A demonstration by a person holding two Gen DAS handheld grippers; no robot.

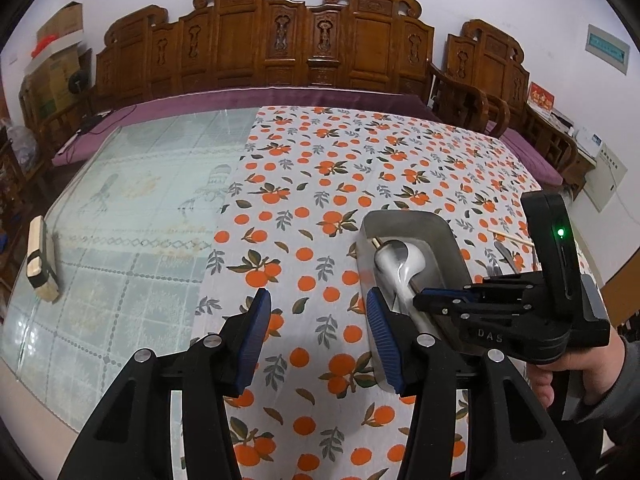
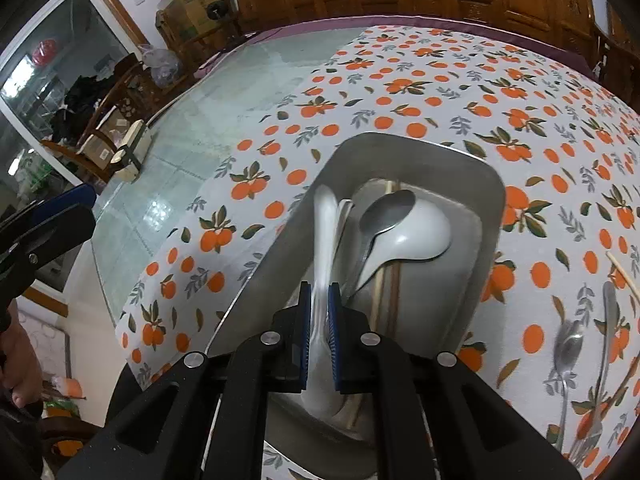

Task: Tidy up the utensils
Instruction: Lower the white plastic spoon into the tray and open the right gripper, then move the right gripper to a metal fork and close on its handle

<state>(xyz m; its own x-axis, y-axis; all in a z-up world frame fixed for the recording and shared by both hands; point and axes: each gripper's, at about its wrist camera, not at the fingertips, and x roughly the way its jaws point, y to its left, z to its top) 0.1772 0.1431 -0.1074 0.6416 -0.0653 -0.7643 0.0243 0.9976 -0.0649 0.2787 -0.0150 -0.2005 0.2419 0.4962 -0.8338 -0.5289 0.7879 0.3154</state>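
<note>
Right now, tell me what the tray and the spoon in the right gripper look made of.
Tray: probably stainless steel, with a dull brushed grey sheen and a thin rolled rim.
Spoon: glossy white and thick-bodied, likely ceramic or melamine; the look alone cannot say which.

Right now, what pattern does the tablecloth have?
Oranges with leaves on white; the tablecloth shows best in the left wrist view.

Table [image 1: 132, 240]: orange-print cloth [image 1: 320, 208] over half; metal tray [image 2: 472, 184], loose spoons [image 2: 568, 348], chopstick [image 2: 622, 276], wood block [image 1: 40, 256].
</note>
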